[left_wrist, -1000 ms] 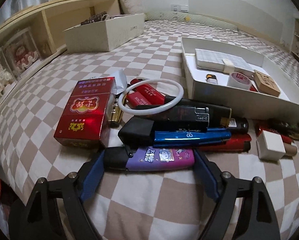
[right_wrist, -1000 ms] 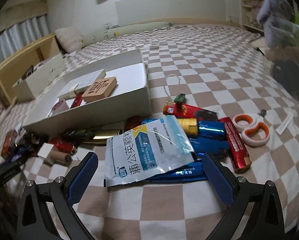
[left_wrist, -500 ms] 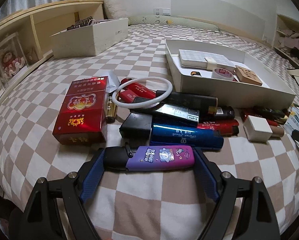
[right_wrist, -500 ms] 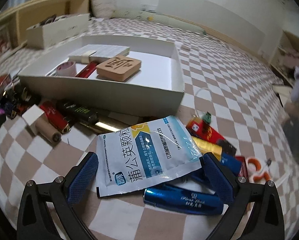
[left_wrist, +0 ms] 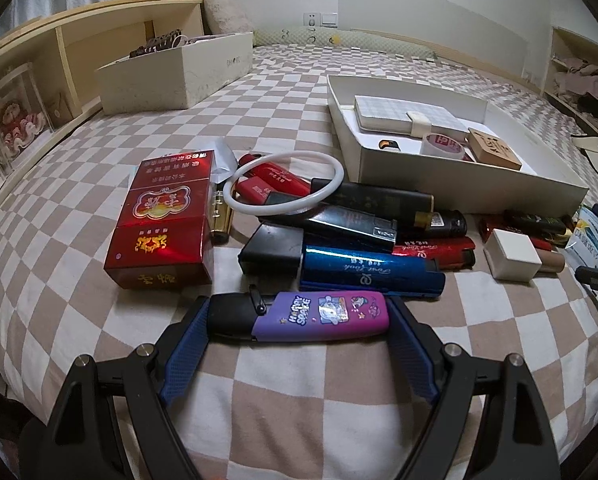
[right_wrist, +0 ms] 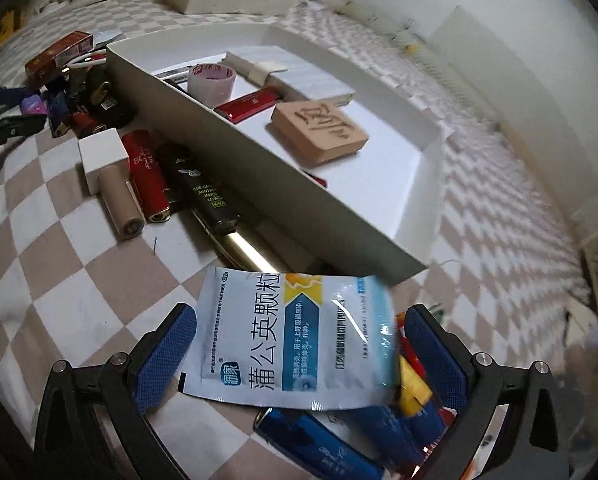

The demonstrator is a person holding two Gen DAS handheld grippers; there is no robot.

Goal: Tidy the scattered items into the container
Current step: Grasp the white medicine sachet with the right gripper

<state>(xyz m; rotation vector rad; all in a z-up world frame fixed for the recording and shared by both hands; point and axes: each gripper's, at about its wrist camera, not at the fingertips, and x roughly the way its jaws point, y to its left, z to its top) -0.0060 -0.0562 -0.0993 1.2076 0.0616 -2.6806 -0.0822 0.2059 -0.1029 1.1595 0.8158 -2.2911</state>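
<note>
My left gripper (left_wrist: 297,312) is shut on a purple and black vape-like device (left_wrist: 327,314), gripped end to end just above the checked bedspread. Behind it lie a blue lighter (left_wrist: 371,272), a red cigarette carton (left_wrist: 159,224), a white ring (left_wrist: 283,184) and several more lighters. My right gripper (right_wrist: 301,320) is shut on a white and blue medicine sachet (right_wrist: 299,344), rolled to one side near the corner of the white open box (right_wrist: 259,168). The box holds a wooden block (right_wrist: 319,132), a tape roll (right_wrist: 211,80), a red lighter and a notebook.
A white cube (right_wrist: 101,156), a cardboard tube (right_wrist: 119,208) and dark lighters lie along the box's front wall. Blue and yellow lighters sit under the sachet. A second white box (left_wrist: 179,76) and wooden shelves (left_wrist: 59,52) stand at the far left. The bed's edge is close on the near left.
The right gripper has rolled strongly and shifted towards the white box, carrying the sachet off the pile of lighters. The left gripper has barely moved and keeps its hold on the purple device.
</note>
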